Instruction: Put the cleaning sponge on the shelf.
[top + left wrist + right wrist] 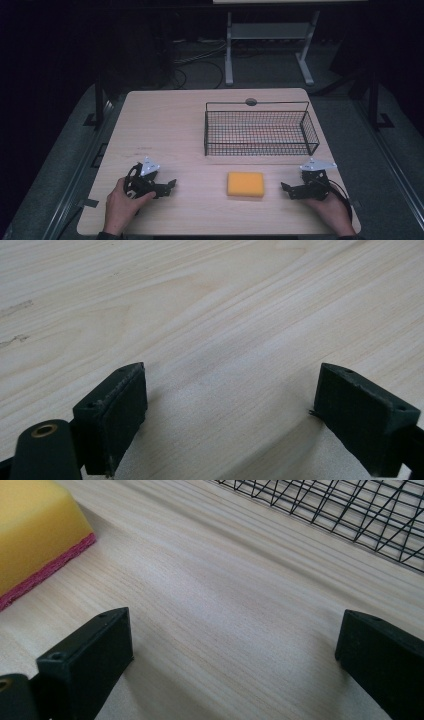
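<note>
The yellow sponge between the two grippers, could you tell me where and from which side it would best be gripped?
Probably across the sponge's short sides, coming down from above. It lies flat on the table, yellow face up, pink layer underneath, free all round. The right gripper, open, lies nearest and would suit; the basket stands behind, apart.

A: Bare tabletop point(170, 125) lies across the left half; a claw passes freely there.

B: Right rear?

A: Wire basket point(260, 131) blocks it, open on top. Yellow sponge point(245, 184) sits just in front, a clear strip between them and bare wood either side.
</note>
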Demonstrator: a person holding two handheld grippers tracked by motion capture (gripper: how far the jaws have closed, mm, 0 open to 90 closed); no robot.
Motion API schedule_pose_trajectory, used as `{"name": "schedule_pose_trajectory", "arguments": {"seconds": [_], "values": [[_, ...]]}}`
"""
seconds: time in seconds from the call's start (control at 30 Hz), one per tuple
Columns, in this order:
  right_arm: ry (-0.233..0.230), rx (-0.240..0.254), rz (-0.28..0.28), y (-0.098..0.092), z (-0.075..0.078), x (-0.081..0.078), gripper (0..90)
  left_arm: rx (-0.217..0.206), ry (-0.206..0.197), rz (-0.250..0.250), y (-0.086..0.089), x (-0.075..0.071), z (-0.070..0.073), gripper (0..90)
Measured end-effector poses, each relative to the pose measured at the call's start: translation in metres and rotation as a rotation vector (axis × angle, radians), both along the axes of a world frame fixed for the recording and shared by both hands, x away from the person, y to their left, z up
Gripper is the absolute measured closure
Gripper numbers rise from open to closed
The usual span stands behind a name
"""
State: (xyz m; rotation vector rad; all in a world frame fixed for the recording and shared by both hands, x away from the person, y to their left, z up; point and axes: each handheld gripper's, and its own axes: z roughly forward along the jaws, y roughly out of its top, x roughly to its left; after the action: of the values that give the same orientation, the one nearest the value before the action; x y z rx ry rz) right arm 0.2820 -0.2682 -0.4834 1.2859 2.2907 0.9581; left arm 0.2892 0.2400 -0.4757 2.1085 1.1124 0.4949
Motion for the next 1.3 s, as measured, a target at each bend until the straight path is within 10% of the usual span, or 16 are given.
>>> {"name": "schedule_pose_trajectory", "arguments": {"seconds": [0.33,0.5,0.97,1.3], "values": [[0.014,-0.008,-0.001,0.001,0.002,0.001,2.4,0.0,0.0,0.0,0.0,0.0,0.0,13.0],[0.041,0.01,0.006,-0.003,0.009,0.002,16.8,0.0,0.0,0.003,0.0,0.0,0.0,13.1],[0.034,0.134,0.204,0.011,0.037,-0.011,89.4,-0.001,0.0,0.003,0.0,0.0,0.0,13.1],[0.079,0.166,0.349,0.036,0.04,-0.018,89.6,-0.002,0.0,0.003,0.0,0.0,0.0,13.1]]}}
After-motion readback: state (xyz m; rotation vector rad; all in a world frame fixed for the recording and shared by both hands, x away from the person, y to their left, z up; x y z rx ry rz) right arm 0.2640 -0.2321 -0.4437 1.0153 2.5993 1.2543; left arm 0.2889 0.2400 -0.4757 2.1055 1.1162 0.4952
